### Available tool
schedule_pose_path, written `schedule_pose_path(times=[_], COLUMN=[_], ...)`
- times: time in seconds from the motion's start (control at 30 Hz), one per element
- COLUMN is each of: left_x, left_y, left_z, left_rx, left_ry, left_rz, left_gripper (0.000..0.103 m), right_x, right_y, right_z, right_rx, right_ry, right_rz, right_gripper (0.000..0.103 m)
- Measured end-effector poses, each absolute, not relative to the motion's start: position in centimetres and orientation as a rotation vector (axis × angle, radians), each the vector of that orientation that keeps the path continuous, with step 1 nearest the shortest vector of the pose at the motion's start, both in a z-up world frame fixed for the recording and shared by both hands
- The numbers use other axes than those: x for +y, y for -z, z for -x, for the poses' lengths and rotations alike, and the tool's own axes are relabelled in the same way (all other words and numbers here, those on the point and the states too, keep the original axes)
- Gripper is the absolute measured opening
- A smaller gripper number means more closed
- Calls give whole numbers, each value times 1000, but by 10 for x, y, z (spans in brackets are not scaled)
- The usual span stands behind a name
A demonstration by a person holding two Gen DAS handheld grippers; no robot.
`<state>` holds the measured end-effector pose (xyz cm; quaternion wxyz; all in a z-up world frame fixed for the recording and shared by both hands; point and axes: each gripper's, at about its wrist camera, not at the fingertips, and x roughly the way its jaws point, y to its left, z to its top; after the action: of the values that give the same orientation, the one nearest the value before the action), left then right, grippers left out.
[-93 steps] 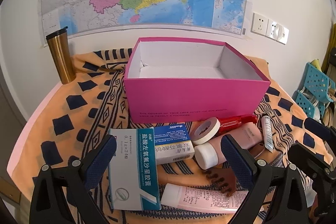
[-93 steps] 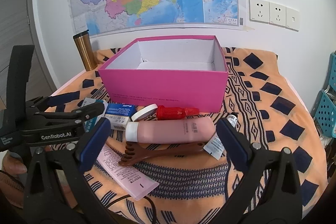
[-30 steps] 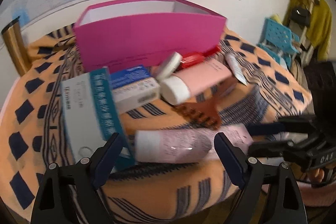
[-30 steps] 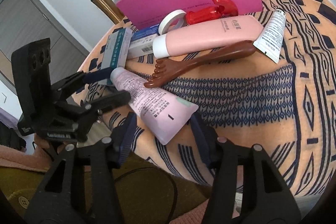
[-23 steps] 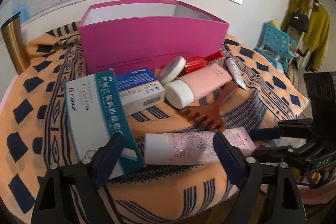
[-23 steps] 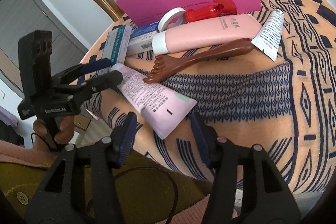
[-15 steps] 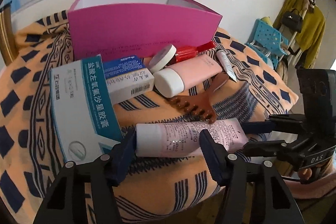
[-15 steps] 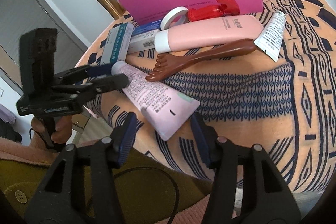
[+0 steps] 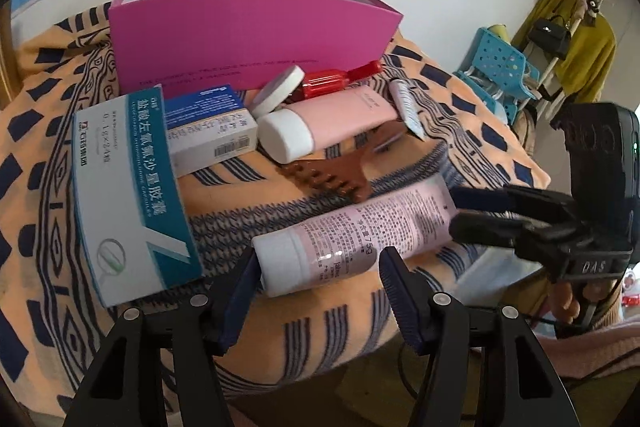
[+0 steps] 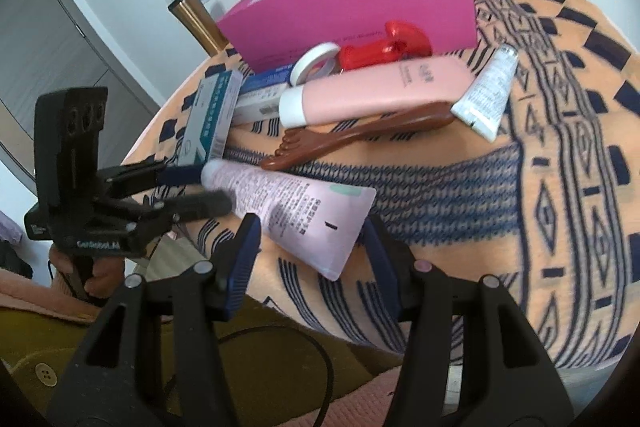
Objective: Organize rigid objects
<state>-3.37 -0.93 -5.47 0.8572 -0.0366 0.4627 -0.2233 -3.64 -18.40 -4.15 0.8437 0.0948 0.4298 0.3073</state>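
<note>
Both grippers are on the pale pink tube point(image 9: 352, 235), lying at the cloth's near edge: the left gripper point(image 9: 316, 281) has just closed its jaws onto the cap end, the right gripper point(image 10: 312, 247) clamps the flat crimped end. Best to lift both ends together, level, toward the magenta box point(image 9: 248, 39) at twelve o'clock. Its interior is mostly hidden; I see nothing inside.

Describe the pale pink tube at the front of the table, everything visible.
The pale pink tube is soft-looking plastic with a white cap, dark small print and a flat crimped tail. It lies on its side on the patterned cloth. The left claw grips its cap end; the right claw grips its tail.
</note>
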Motion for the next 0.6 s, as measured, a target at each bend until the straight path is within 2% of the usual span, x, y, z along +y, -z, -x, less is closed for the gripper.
schedule_pose_path(times=[0.33, 0.6], left_x=[-16, -16], left_y=[21, -20], left_z=[32, -8], left_rx=[885, 788], left_ry=[493, 464], left_rz=[76, 84], left_gripper=[62, 62], right_x=[-195, -196], right_y=[9, -29], right_z=[29, 1], right_rx=[809, 700], right_ry=[-633, -619], right_rz=[-175, -143], right_gripper=[56, 56])
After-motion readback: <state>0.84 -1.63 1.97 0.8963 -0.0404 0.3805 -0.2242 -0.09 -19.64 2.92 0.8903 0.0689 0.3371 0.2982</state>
